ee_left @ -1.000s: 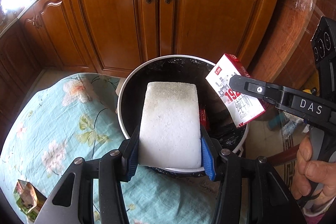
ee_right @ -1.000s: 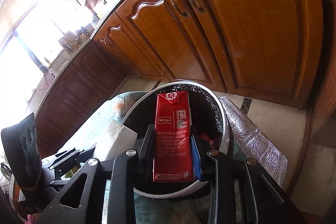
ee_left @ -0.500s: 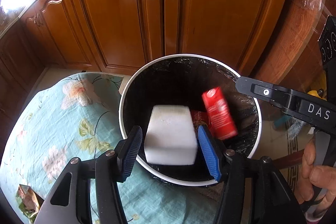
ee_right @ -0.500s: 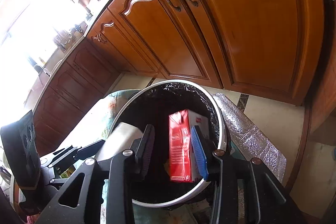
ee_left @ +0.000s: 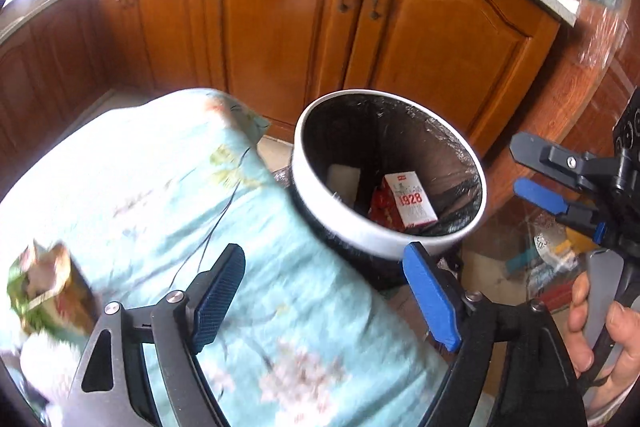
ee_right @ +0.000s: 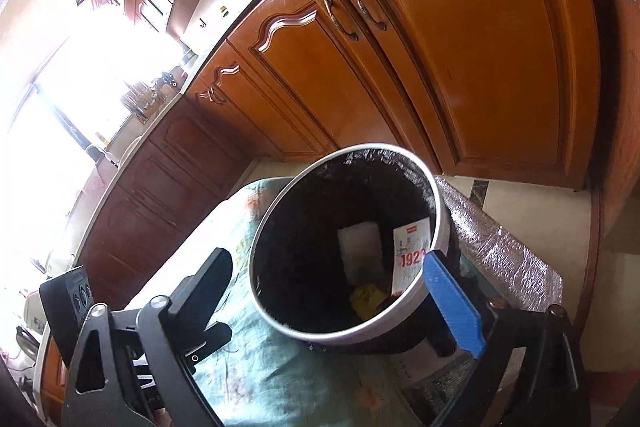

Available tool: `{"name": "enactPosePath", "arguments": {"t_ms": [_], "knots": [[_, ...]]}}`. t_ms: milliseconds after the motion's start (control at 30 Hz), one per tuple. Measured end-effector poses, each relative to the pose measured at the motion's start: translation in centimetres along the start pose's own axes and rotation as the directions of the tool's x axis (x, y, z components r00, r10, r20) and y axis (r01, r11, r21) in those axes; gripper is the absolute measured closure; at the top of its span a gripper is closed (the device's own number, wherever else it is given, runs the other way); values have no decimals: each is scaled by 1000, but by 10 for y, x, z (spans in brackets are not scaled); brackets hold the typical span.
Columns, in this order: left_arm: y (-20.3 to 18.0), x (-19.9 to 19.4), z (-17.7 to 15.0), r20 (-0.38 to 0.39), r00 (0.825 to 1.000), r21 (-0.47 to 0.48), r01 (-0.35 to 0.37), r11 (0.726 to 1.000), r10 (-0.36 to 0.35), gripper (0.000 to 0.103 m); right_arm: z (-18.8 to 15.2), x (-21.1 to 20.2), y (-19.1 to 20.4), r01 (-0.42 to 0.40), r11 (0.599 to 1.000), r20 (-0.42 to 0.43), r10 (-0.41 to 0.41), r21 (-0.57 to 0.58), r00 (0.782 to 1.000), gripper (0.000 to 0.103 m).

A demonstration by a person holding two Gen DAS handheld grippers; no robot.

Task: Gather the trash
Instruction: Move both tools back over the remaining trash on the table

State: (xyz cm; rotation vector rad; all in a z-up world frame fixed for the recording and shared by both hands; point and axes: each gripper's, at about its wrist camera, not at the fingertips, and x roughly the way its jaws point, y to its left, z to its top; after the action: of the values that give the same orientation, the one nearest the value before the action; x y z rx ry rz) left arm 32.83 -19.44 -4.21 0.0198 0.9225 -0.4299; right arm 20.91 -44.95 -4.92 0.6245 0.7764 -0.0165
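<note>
Now the jaws of the left gripper and the right gripper are spread apart and nothing is held. A white foam block and a red-and-white paper carton are seen inside the round white black-lined trash bin. A crumpled green-brown wrapper is left on the floral-clothed desk, to be collected next, probably.

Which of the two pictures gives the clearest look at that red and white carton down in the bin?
The left wrist view: the carton lies in full sight inside the bin, its "1928" readable. In the right wrist view, the carton is partly cut off by the bin's rim and the tool's blue pad.
</note>
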Motion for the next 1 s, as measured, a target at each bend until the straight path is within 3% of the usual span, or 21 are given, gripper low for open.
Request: {"name": "enactPosePath", "arguments": {"t_ms": [233, 367, 533, 733, 1000], "knots": [[26, -55, -61, 50, 997, -42, -56, 998, 58, 11, -45, -2, 33, -56, 998, -110, 53, -22, 993, 3], [41, -85, -92, 69, 993, -73, -93, 993, 98, 10, -68, -8, 58, -31, 995, -103, 22, -94, 994, 1], [67, -123, -123, 96, 985, -135, -129, 983, 142, 10, -99, -11, 80, -98, 983, -97, 84, -152, 992, 1], [94, -173, -152, 131, 969, -207, -181, 961, 211, 10, -133, 1, 99, -204, 973, -145, 187, -111, 971, 1], [120, -209, -186, 122, 953, -286, -235, 929, 278, 11, -174, 21, 144, -267, 953, -251, 226, -145, 941, 1]]}}
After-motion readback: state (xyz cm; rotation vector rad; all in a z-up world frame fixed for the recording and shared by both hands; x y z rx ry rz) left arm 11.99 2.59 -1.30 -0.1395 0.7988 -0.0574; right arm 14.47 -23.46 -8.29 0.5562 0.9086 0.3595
